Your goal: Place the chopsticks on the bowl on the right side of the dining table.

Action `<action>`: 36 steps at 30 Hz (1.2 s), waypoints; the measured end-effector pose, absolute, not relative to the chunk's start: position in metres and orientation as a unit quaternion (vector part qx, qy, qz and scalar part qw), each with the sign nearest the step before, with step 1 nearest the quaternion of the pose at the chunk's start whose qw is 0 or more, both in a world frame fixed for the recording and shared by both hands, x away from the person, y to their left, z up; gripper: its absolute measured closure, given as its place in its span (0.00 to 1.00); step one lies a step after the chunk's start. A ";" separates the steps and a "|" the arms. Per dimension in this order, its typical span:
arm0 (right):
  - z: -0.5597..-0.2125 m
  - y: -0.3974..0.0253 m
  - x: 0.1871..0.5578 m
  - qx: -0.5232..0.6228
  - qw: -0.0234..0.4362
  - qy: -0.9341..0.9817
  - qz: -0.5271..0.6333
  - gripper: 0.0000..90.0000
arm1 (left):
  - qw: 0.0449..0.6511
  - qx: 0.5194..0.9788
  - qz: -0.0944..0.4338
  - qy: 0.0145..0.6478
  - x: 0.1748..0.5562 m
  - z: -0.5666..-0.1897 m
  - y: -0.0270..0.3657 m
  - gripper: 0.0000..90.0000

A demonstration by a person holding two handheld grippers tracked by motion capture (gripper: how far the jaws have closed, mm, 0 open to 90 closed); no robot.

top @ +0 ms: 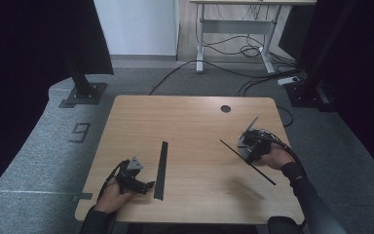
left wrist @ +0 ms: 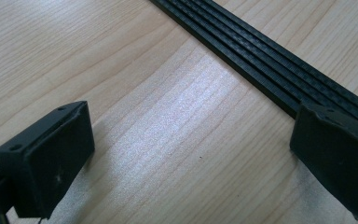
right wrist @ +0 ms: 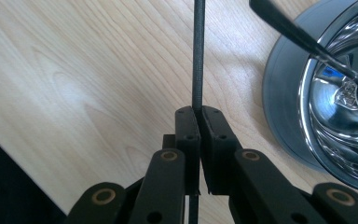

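A flat black ribbed strip (top: 161, 169) lies on the wooden table (top: 195, 122), running front to back left of centre. My left gripper (top: 146, 185) rests just left of its near end. In the left gripper view it stands open (left wrist: 191, 135), its jaws wide apart over bare wood, and the strip (left wrist: 261, 60) passes under the right jaw. My right gripper (top: 251, 152) is shut on a second thin black strip (top: 265, 176) and holds it above the table's right side. In the right gripper view that strip (right wrist: 198, 56) shows edge-on, rising from the closed gripper (right wrist: 199, 114).
A round cable hole (top: 225, 108) sits near the table's far right edge. A shiny round metal thing (right wrist: 335, 93), crossed by a dark rod, is at the right of the right gripper view. Beyond the table are a black post base (top: 84, 92), floor cables (top: 253, 73) and another desk (top: 238, 24).
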State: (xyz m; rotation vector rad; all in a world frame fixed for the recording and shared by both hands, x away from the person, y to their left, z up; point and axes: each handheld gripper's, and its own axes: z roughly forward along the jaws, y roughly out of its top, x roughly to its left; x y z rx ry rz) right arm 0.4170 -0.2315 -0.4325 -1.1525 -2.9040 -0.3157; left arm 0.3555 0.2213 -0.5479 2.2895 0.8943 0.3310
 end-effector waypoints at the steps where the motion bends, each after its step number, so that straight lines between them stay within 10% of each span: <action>1: -0.430 -0.231 0.417 -0.365 0.001 -0.925 -0.102 0.95 | 0.325 0.873 0.126 0.341 0.356 -0.548 0.221 0.00; 36: -0.438 -0.264 0.465 -0.425 -0.052 -0.900 -0.080 0.96 | 0.324 0.873 0.126 0.341 0.356 -0.548 0.221 0.00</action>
